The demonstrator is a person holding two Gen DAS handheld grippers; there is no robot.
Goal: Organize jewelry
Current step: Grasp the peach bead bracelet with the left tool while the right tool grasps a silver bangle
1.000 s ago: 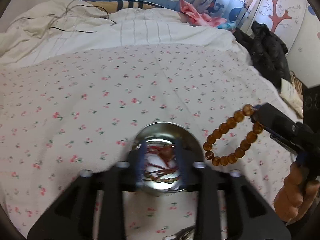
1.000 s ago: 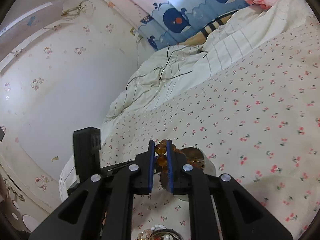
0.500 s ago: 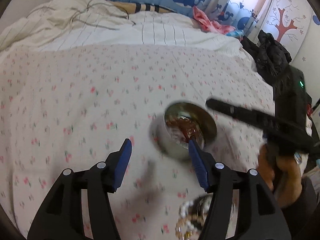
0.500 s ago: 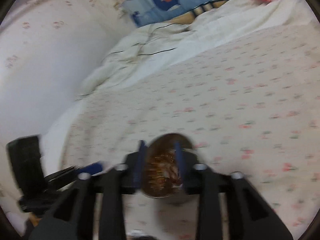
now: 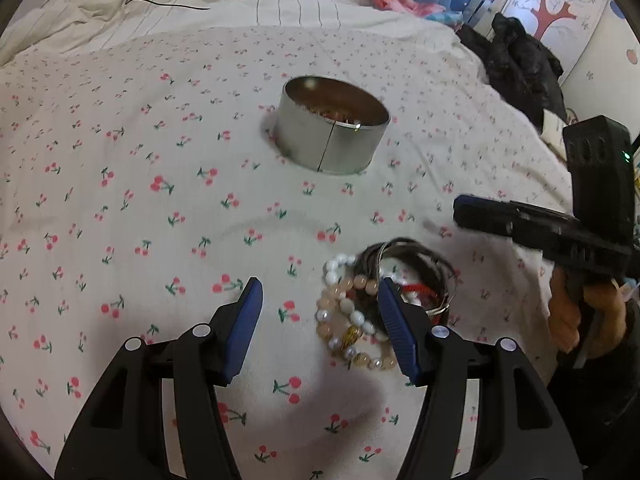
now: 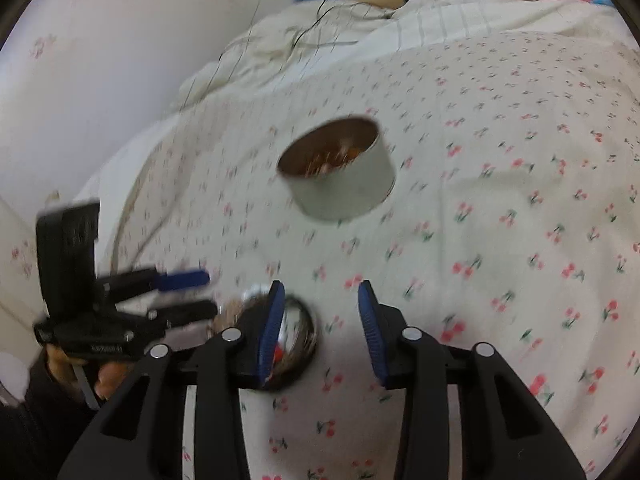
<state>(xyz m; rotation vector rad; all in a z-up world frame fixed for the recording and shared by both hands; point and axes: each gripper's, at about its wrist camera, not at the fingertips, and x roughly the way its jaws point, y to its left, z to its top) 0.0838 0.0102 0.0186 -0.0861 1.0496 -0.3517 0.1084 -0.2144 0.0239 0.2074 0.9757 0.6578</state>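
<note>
The left gripper (image 5: 320, 312) hangs parted and empty above the bracelet pile (image 5: 372, 304) on the bedspread (image 5: 120, 160). The right gripper (image 6: 320, 312), empty, is closing. The metal tin (image 5: 332, 124) sits mid-bed, beads inside.

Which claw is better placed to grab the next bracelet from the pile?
Left, probably. The left claw hangs open right above the bracelet pile, one pad already over the beads. The right claw is empty, its jaws closing, and sits beside the pile.
</note>
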